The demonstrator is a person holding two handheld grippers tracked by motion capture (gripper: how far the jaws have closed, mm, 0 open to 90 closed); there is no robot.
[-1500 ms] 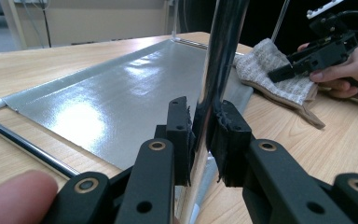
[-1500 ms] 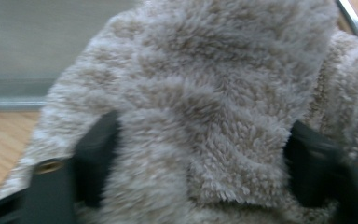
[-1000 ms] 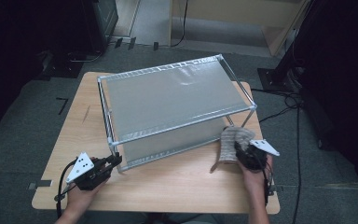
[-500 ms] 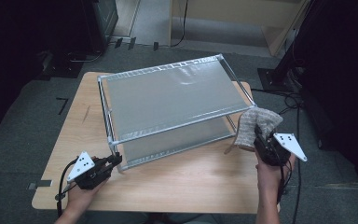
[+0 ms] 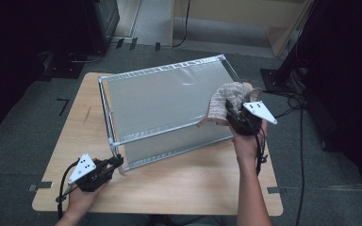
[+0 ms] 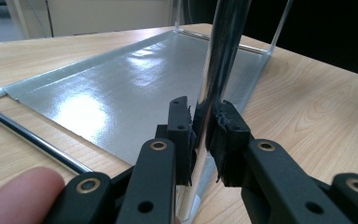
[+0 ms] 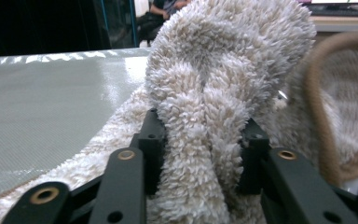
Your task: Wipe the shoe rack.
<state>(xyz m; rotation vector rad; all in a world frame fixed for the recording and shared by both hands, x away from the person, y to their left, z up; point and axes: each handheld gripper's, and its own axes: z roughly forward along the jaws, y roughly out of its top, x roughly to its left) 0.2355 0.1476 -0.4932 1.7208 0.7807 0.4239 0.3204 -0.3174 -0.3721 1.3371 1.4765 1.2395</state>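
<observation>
Clamping the near corner post point(image 6: 221, 60) of the metal-framed rack point(image 5: 169, 101), the left gripper point(image 5: 115, 163) is being kept clenched on that chrome upright at the near left of the wooden table point(image 5: 179, 186). Farther off, at the rack's right end, a fluffy beige cloth point(image 5: 227, 100) is being grasped in a thick fold by the right gripper point(image 5: 230, 114), whose jaws have just been closing on it, and is being held against the rack's grey top panel point(image 7: 51, 107).

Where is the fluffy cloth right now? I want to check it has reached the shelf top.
In the high view the cloth is bunched in the right gripper at the right edge of the metal shelf, over its top panel.
</observation>
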